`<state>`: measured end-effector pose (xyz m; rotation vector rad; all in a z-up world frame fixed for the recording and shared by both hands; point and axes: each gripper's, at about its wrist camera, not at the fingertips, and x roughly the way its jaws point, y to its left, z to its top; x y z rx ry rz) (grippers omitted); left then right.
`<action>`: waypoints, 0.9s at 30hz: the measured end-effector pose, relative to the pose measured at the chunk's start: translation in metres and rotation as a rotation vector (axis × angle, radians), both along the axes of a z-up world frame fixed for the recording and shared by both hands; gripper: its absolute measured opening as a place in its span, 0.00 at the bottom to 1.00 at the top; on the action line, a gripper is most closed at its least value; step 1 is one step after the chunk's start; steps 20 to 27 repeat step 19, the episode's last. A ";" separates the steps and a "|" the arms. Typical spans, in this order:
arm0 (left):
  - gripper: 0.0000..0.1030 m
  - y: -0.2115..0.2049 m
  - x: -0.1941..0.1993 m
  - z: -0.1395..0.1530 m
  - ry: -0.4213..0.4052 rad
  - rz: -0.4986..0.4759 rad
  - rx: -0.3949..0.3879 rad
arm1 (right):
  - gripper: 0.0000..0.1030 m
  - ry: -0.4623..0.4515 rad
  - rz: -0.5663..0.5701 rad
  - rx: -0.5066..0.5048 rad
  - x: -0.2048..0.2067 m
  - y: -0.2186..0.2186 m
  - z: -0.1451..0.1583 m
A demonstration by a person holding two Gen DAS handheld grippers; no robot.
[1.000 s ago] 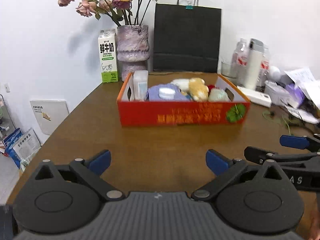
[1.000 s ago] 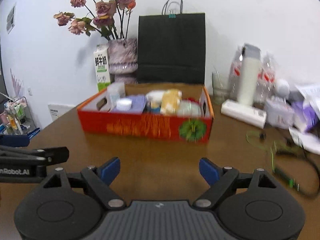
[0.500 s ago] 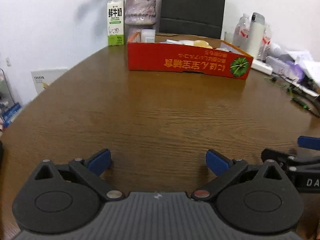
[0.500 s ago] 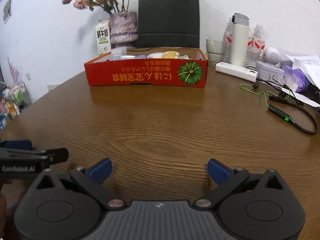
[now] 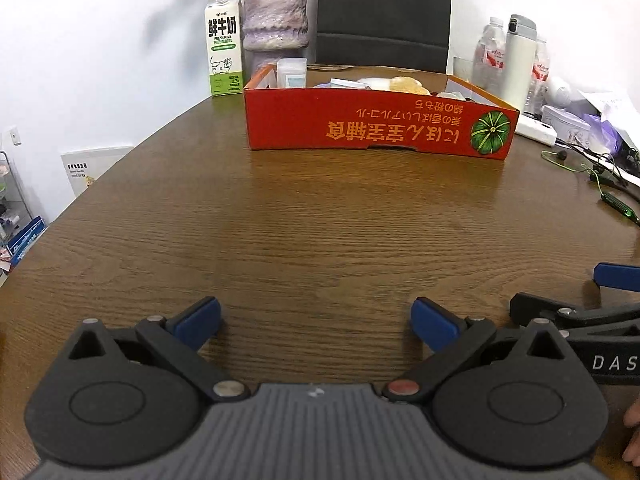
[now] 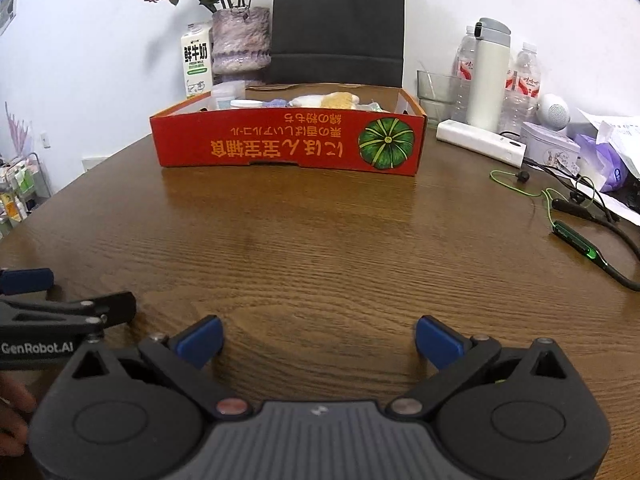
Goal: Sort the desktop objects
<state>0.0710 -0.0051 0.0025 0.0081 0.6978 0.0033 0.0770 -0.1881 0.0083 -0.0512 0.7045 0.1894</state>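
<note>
Both grippers low over the bare wooden table [image 5: 320, 220], side by side, nothing in either. Left gripper [image 5: 316, 318]: fingers spread wide, empty air between the blue pads. Right gripper [image 6: 318, 338]: the same, jaws just opened further, nothing between them.

Task's things gathered in the red cardboard box [image 6: 288, 148] at the far middle of the table: a white tub, a pale plush toy [image 6: 324, 101], a clear plastic case [image 5: 292, 74] at its left end (contents partly hidden by the near wall). Sorting seemingly done or close to it, judging by the cleared stretch between grippers and box; possibly still left: the green earphone cable [image 6: 572, 236] and the clutter on the right.

Right wrist view only: the rose blooms above the vase [image 6: 240, 44], a glass [image 6: 434, 88] beside the flask. Left wrist view only: the milk carton [image 5: 223, 44] unobstructed, a white panel low against the wall.
</note>
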 end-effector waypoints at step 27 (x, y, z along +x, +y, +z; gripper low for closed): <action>1.00 0.002 0.001 0.000 0.000 0.018 -0.001 | 1.00 0.000 -0.007 0.000 0.001 0.001 0.000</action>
